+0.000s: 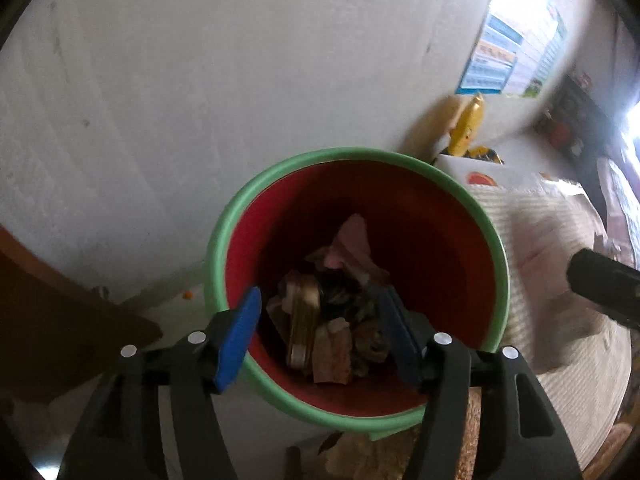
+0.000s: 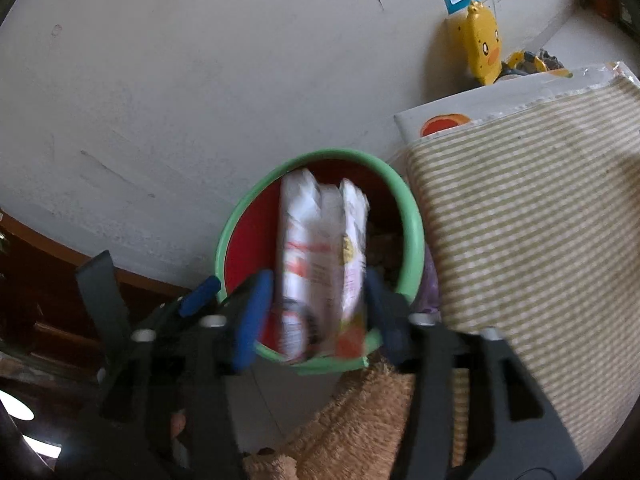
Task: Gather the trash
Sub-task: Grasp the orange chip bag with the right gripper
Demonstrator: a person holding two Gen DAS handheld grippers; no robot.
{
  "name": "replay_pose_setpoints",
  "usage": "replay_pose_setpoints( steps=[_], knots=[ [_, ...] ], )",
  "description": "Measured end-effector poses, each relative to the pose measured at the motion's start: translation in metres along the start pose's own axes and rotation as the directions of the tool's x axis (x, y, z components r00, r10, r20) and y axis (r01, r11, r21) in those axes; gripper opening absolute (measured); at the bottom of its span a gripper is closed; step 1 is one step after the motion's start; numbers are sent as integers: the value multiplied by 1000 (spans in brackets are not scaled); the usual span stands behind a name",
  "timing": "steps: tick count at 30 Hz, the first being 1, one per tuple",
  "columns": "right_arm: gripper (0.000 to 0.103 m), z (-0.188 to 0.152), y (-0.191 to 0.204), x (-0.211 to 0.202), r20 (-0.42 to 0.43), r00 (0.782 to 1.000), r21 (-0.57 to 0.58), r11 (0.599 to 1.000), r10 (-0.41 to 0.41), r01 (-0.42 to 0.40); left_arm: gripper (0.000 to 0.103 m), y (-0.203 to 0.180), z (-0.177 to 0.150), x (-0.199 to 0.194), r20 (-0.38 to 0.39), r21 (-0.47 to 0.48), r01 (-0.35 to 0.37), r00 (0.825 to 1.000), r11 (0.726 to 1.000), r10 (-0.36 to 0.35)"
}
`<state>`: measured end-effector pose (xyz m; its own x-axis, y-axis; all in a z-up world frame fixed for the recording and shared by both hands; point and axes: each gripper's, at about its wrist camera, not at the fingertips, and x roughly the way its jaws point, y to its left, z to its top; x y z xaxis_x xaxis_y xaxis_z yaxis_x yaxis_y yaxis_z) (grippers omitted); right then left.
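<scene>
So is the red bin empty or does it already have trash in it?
Partly filled: the bin has crumpled scraps piled at its bottom, well below the green rim.

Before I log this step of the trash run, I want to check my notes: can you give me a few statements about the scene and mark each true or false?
1. The bin has a green rim and a red inside. True.
2. The right gripper holds nothing. False: it grips a white wrapper over the bin.
3. The bin is empty. False: scraps lie at its bottom.
4. The left gripper is open with nothing between its fingers. True.
5. A yellow duck toy stands by the wall. True.
</scene>
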<state>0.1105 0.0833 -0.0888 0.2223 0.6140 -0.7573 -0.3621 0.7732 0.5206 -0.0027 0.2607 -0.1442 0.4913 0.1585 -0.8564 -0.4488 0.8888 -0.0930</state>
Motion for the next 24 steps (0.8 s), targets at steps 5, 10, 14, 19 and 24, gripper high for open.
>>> replay_pose_setpoints(
  steps=[5,10,14,19,24],
  knots=[
    [77,-1,-49,-26,81,992,83,992,-99,92,64,-2,-4,-1,-5,20,-1,1000,1000,1],
    [77,-5,-173,-97,199,915,429,871,-351,241,64,-8,-4,0,-12,35,9,1000,999,-8],
    [79,-26,-264,-151,234,841,690,693,-487,209,64,-21,-3,0,-26,65,18,1000,998,-16],
    [88,-21,-329,-165,195,824,795,577,-533,185,64,-53,-2,-9,-24,141,40,999,989,-37],
    [86,-2,-356,-140,139,866,755,617,-481,222,64,-94,-3,-24,-9,224,64,998,972,-64]
  ],
)
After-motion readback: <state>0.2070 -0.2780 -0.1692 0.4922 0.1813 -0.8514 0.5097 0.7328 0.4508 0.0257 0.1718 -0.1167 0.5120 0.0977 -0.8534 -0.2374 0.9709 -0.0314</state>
